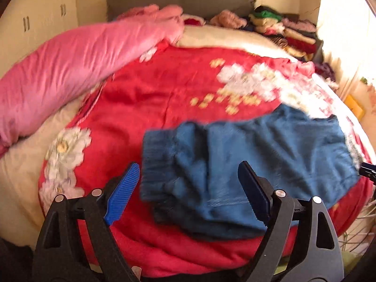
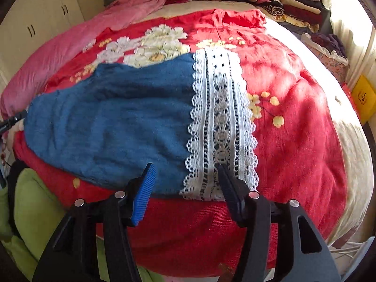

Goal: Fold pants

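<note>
Red floral blanket [image 2: 293, 127] under blue pants [image 2: 112, 127]; left tool [image 1: 188, 195] and right tool [image 2: 185, 188] both agape, empty

Pants [image 2: 112, 122]: blue matt woven cloth, slightly crinkled; ribbed knit waistband [image 1: 157, 164]; white openwork lace hem [image 2: 221, 129]
Blanket [image 2: 293, 117]: red plush cloth, soft nap, printed flowers
Quilt [image 1: 70, 65]: pink cloth, faint sheen, creased
Left gripper [image 1: 188, 195], right gripper [image 2: 188, 188]: matt black plastic, ridged blue pads [image 2: 144, 197], shiny metal pins
Headboard [image 1: 178, 0]: grey matt fabric
</note>
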Motion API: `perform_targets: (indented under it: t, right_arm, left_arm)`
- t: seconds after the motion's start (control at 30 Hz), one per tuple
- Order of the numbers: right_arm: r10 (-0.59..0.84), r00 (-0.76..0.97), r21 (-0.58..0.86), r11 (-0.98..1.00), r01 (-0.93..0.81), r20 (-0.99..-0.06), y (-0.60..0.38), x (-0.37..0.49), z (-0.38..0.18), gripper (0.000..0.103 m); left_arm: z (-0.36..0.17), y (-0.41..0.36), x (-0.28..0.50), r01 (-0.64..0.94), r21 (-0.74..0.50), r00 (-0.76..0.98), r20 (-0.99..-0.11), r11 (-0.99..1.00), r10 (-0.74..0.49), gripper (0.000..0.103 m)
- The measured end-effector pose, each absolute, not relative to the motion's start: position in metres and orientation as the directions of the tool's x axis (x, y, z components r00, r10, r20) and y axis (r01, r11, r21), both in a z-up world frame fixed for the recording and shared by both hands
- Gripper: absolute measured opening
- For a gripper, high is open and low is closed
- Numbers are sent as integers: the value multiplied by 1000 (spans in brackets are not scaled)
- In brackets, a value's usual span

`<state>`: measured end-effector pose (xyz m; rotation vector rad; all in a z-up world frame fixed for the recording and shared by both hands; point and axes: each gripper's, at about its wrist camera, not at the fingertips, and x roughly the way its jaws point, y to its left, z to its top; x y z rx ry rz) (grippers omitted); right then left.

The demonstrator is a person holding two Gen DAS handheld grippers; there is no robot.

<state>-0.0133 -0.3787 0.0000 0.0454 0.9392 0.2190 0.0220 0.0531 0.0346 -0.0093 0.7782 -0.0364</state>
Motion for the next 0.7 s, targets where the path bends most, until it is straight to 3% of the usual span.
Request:
perform_targets:
  t: [0.27, 0.4, 0.6, 0.67, 0.7]
  right_arm:
    - [243, 599, 131, 966, -224, -763, -362, 18, 15, 55]
    - [243, 595, 130, 965, -228, -766, -359, 30, 12, 55]
    - [218, 562, 122, 971, -204, -798, -370, 44, -5, 55]
    - [214, 544, 126, 973, -194, -811, -374, 47, -14, 55]
    - [218, 538, 132, 972, -193, -814, -375, 48, -17, 55]
  left_arm:
    - [75, -32, 77, 304, 16, 715, -664, 952, -218, 80]
    - [50, -68, 132, 390, -27, 611, -741, 921, -280, 80]
    - [-9, -78, 199, 356, -169, 479, -812, 919, -335, 80]
    - [-22, -80, 209, 358, -213, 440, -820, 909, -366, 71]
    - [-28, -84, 211, 363, -226, 419, -827, 904, -376, 51]
